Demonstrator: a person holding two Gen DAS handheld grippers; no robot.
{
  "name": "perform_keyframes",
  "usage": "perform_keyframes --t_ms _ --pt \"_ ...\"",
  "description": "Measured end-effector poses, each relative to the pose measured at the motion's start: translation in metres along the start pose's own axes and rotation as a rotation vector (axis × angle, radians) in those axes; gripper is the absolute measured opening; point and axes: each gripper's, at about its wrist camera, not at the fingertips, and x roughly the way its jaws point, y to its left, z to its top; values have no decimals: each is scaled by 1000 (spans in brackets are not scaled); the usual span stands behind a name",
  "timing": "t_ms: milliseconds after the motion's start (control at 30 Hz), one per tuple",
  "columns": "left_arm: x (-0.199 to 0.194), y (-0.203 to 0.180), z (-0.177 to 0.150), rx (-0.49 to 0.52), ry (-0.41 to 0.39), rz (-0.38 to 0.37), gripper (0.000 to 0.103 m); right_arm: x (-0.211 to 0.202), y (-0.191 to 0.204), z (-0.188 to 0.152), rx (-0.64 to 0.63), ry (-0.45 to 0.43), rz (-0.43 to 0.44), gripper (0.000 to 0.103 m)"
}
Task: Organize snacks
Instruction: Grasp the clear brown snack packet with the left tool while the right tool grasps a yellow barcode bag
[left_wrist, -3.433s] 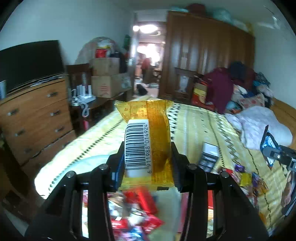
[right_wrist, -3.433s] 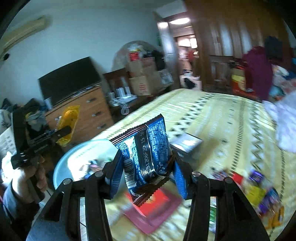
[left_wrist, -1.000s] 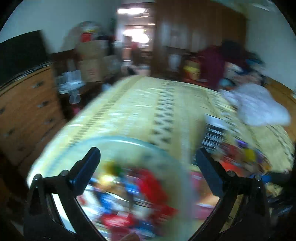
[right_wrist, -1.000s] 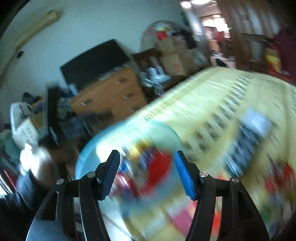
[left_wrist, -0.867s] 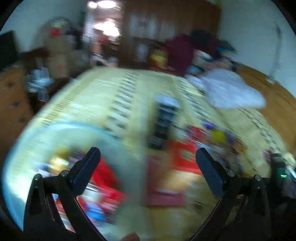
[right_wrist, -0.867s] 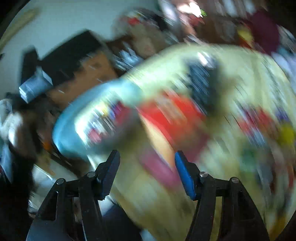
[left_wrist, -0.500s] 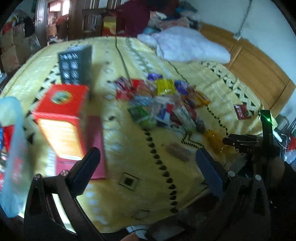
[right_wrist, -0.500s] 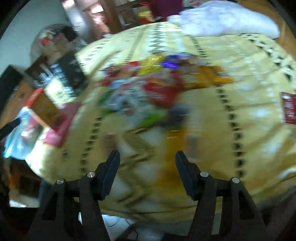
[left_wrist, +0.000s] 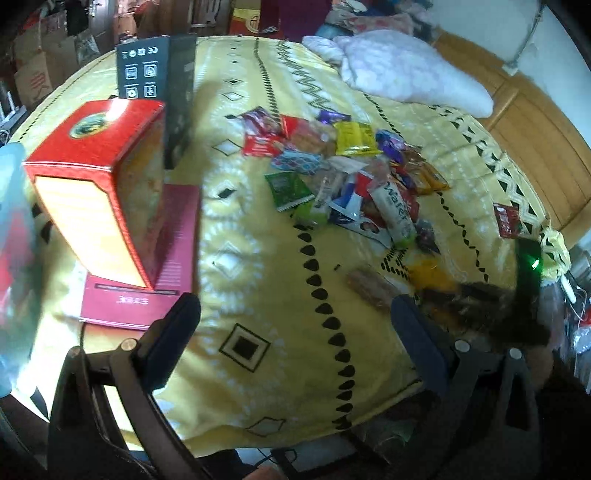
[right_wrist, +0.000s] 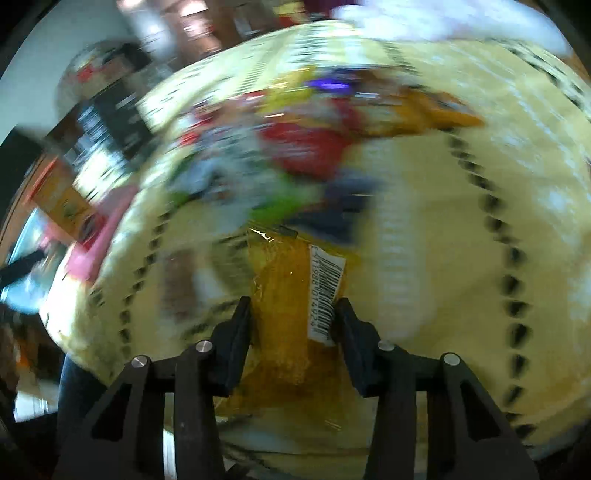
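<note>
While my right gripper (right_wrist: 293, 314) is clenching the orange packet (right_wrist: 291, 302) low in the frame's centre, my left gripper (left_wrist: 295, 321) is hanging spread wide and empty over the yellow bedspread (left_wrist: 266, 258).

I am judging the packet only lightly pinched at its near end, so I am wanting to lift it straight and slowly, keeping the barcode side up, while my left fingers (left_wrist: 173, 332) are lining up on the brown bar (left_wrist: 373, 291) just beyond them. Farther up, the snack pile (left_wrist: 347, 173) is lying mid-frame, the red box (left_wrist: 99, 184) at left. My right view is smearing badly; the pale blue basin (left_wrist: 11, 258) is being cut off at the left edge.
</note>
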Motion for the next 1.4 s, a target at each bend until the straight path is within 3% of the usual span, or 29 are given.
perform_keyframes --t_ms 133,233,367,533,633,833,933,1033,1067,1400 --pt "-1 -3 -1 14 -1 16 103 28 48 9 -80 31 89 48" --pt "6 -4 -1 14 15 14 103 28 62 15 -74 24 164 47" --pt "32 -13 -5 50 62 -15 103 -5 41 14 -70 -54 52 47" --pt "83 -29 -10 60 125 -89 103 -18 -1 4 -17 -41 -52 51" --pt "106 -42 -13 84 135 -95 103 -21 -18 -3 37 -37 -30 64" --pt "132 -59 -18 130 143 -34 100 -17 -25 -4 72 -18 40 66" --pt "138 -55 -20 125 126 31 76 -11 -24 -4 100 -1 74 67" --pt "135 -57 -18 146 119 33 39 -7 -19 -5 96 -4 54 67" --pt "133 -57 -17 152 119 37 35 -6 -19 -5 107 -9 50 67" --pt "106 -51 -9 127 51 4 35 3 -25 -3 113 -5 -7 64"
